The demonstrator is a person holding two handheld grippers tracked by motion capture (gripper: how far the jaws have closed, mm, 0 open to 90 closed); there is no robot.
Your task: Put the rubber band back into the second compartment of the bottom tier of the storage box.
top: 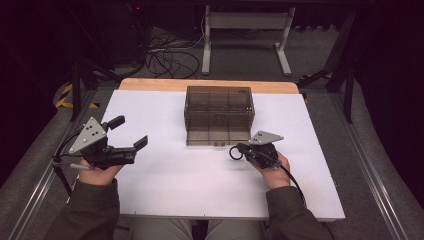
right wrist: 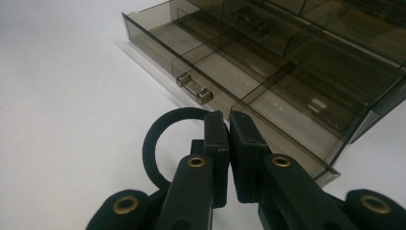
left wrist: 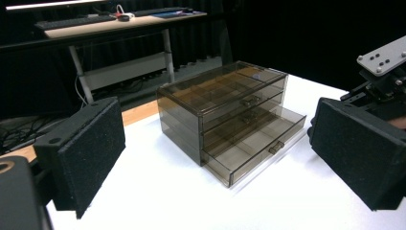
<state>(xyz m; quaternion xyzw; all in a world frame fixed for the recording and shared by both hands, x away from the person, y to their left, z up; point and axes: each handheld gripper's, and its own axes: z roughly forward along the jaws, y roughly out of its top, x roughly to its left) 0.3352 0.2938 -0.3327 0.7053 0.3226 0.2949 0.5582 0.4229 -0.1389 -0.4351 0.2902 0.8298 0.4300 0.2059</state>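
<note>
A smoky see-through drawer box (top: 219, 112) stands mid-table toward the far side. Its bottom drawer (top: 217, 138) is pulled out toward me and looks empty, with dividers inside (right wrist: 230, 72). My right gripper (top: 243, 149) hovers just in front of that drawer's right half, jaws shut on a thin black ring (top: 234, 152) that sticks out to its left. In the right gripper view the ring (right wrist: 155, 143) loops out beside the closed pads (right wrist: 229, 129). My left gripper (top: 131, 131) rests at the table's left, open and holding nothing, aimed at the box (left wrist: 220, 110).
The white table top (top: 175, 185) has a wooden strip along its far edge (top: 150, 84). Beyond it are a desk frame (top: 245, 30) and cables on the floor (top: 165, 55). The right gripper's grey plate (left wrist: 383, 57) shows at the right of the left gripper view.
</note>
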